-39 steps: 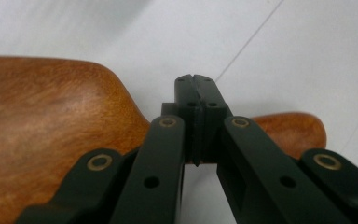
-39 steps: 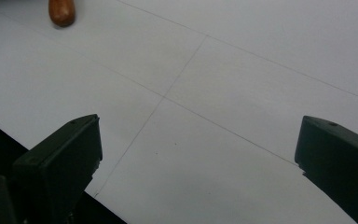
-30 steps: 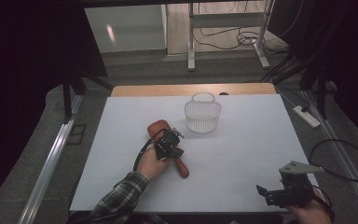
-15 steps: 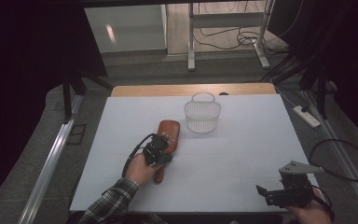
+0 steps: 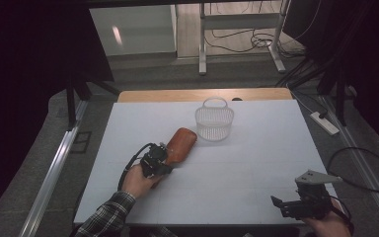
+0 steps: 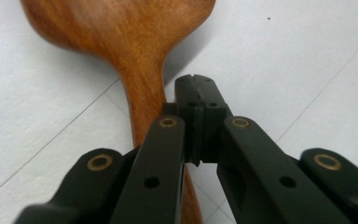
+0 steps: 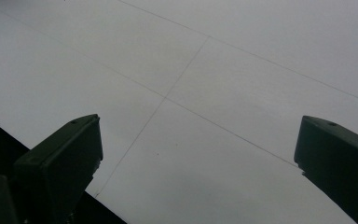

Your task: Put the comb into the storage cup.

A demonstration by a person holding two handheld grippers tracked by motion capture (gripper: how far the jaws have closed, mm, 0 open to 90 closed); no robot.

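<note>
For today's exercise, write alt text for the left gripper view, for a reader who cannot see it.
The left hand-held gripper has its two black jaws pressed together, tips resting beside the narrow neck of a brown wooden spoon. The spoon lies flat on a white table, its broad bowl at the top of the picture and its handle running down under the gripper.

This looks like a lab or test room – a white-topped table (image 5: 256,163) hemmed in by black curtains (image 5: 34,59) at nine and three o'clock, metal stand legs (image 5: 202,44) and loose cables (image 5: 242,42) on the floor at twelve, a power strip (image 5: 324,123) at two.
</note>
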